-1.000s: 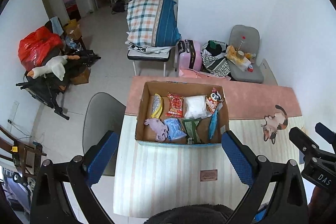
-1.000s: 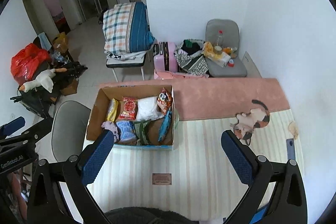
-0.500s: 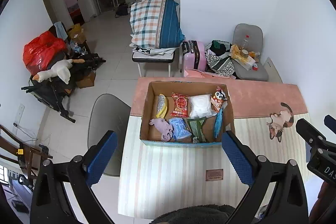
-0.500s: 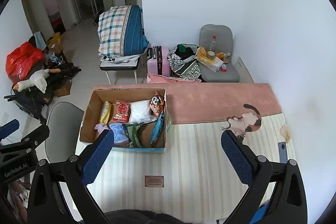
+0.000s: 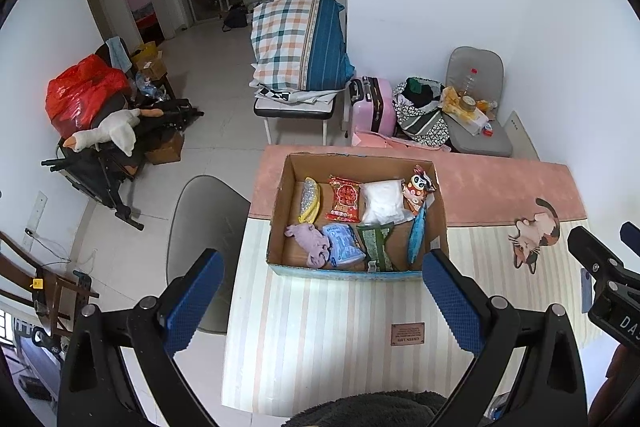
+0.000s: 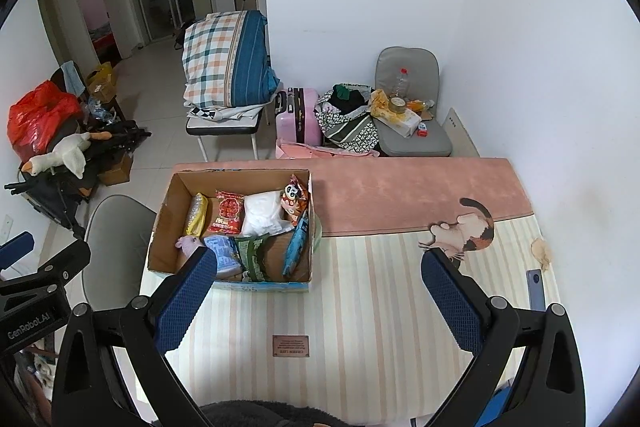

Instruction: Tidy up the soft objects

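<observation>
A cardboard box (image 5: 439, 211) (image 6: 162, 219) stands on a striped mat over the table. Inside lie several soft items: a purple cloth (image 5: 312, 245), a blue packet (image 5: 343, 247) (image 6: 224, 253), a green packet (image 5: 374, 239), a red snack bag (image 5: 344, 202) (image 6: 227, 213), a white pouch (image 5: 382, 201) (image 6: 262, 213), a yellow item (image 5: 309, 199) and a blue fish-shaped item (image 5: 416, 237) (image 6: 296, 247). My left gripper (image 5: 320, 303) is open and empty, high above the mat in front of the box. My right gripper (image 6: 316, 303) is open and empty, to the right of the box.
A cat-shaped mat (image 6: 464, 231) and a phone (image 6: 535, 289) lie on the right of the table. A grey chair (image 5: 200, 227) stands at the table's left edge. Beyond are a pink suitcase (image 5: 370, 103), folded bedding on a bench (image 5: 300, 43) and a cluttered seat (image 6: 408, 119).
Both grippers have risen and drawn back, so the box and table look smaller and farther away. Both stay open and empty. Nothing in the box has moved.
</observation>
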Motion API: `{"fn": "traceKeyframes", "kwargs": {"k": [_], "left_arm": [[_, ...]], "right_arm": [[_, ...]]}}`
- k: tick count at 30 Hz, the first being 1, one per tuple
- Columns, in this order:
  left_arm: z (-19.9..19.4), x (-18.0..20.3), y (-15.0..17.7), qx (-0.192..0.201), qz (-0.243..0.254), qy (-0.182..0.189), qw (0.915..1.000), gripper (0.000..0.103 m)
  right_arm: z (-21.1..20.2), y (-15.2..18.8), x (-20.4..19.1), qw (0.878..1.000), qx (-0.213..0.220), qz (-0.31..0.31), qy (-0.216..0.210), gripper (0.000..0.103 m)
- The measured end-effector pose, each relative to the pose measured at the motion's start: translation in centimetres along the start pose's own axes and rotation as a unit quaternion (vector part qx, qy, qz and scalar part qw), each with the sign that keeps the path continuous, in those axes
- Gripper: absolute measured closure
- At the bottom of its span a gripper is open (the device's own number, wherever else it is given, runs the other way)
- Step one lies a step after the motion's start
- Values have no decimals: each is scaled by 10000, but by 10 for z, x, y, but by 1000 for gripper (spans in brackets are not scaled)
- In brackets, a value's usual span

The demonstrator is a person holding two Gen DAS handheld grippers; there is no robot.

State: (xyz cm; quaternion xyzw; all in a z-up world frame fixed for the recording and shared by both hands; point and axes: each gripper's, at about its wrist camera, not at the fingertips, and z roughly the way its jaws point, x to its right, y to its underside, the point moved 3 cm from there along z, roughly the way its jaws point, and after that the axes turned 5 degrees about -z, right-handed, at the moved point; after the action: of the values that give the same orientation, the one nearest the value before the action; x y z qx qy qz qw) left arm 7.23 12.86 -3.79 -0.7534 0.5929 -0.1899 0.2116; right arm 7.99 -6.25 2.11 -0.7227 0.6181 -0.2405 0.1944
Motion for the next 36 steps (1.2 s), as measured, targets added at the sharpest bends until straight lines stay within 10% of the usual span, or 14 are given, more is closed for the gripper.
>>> {"fn": "traceKeyframes", "kwargs": {"k": [36], "left_arm": [[-3,3,-8,3,126,42,9999,2]], "right_arm": [[-3,-1,-1,10000,51,-50,16,0]]}}
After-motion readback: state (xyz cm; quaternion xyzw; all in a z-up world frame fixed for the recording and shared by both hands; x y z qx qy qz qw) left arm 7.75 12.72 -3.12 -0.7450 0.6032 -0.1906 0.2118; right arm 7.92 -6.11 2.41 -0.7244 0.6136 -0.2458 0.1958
